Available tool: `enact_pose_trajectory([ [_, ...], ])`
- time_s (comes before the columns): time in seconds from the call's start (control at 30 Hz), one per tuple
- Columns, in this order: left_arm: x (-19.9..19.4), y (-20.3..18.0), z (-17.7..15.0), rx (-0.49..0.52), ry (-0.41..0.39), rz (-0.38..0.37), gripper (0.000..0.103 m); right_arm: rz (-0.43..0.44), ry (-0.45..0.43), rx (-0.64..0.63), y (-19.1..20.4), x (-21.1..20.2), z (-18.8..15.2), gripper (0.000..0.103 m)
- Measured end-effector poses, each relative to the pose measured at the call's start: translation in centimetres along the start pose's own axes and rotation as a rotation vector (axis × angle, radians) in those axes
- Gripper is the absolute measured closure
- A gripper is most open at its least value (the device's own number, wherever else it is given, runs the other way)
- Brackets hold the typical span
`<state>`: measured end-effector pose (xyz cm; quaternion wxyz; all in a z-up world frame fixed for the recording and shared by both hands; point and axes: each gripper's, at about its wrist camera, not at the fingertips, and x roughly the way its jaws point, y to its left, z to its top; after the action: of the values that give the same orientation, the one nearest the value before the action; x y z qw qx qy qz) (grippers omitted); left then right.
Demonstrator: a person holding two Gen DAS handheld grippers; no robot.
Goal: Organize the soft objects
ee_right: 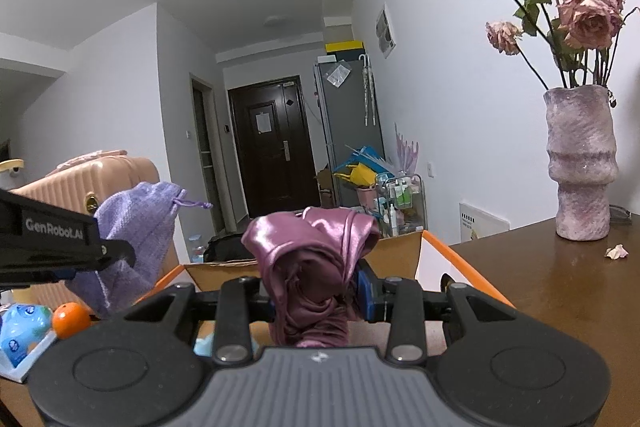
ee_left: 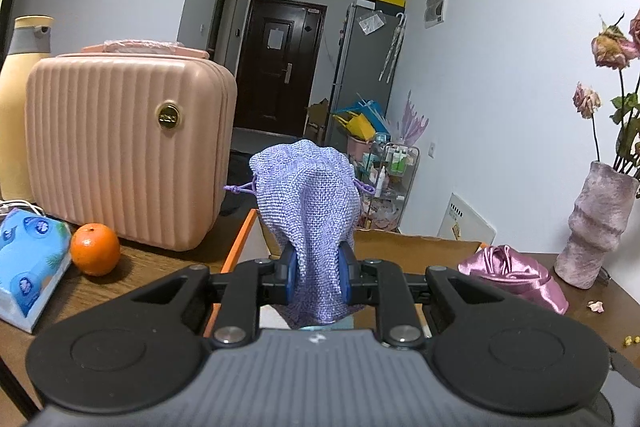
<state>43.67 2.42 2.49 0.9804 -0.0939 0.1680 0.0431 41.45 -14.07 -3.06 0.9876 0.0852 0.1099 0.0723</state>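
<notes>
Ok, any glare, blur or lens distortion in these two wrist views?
Left wrist: sharp, strong fisheye bending the walls, dark corner vignette, woven lilac drawstring pouch crisp. Right wrist: same bending, glossy sheen on the shiny pink satin pouch, soft indoor light, no motion blur.

Lilac mesh pouch (ee_left: 308,203) and pink satin pouch (ee_right: 316,259) held upright

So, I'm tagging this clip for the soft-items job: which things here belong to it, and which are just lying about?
Part of the job:
- lilac woven pouch, pinched in the left gripper
- pink satin bag, pinched in the right gripper
- open cardboard box beneath them

Just lying about:
- pink case
- orange
- tissue pack
- vase of dried roses
</notes>
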Motion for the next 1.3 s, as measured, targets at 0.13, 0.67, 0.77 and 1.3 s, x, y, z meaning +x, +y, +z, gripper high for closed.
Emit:
enact_pose_trajectory([
  [0.13,1.1,-0.3,0.1,0.01,0.004,-0.003,0.082,-0.001,0.01,-0.013,0.0,1.4,0.4,0.068],
  [0.67,4.9,-1.5,-0.2,0.088,0.014,0.014,0.082,0.011,0.092,-0.083,0.3,5.6,1.0,0.067],
  [0.77,5.4,-1.6,-0.3,0.1,0.018,0.022,0.082,0.016,0.116,-0.1,0.4,6.2,0.9,0.067],
  [1.3,6.0,-1.5,-0.8,0.122,0.036,0.053,0.081,0.008,0.153,-0.112,0.5,6.8,0.2,0.061],
])
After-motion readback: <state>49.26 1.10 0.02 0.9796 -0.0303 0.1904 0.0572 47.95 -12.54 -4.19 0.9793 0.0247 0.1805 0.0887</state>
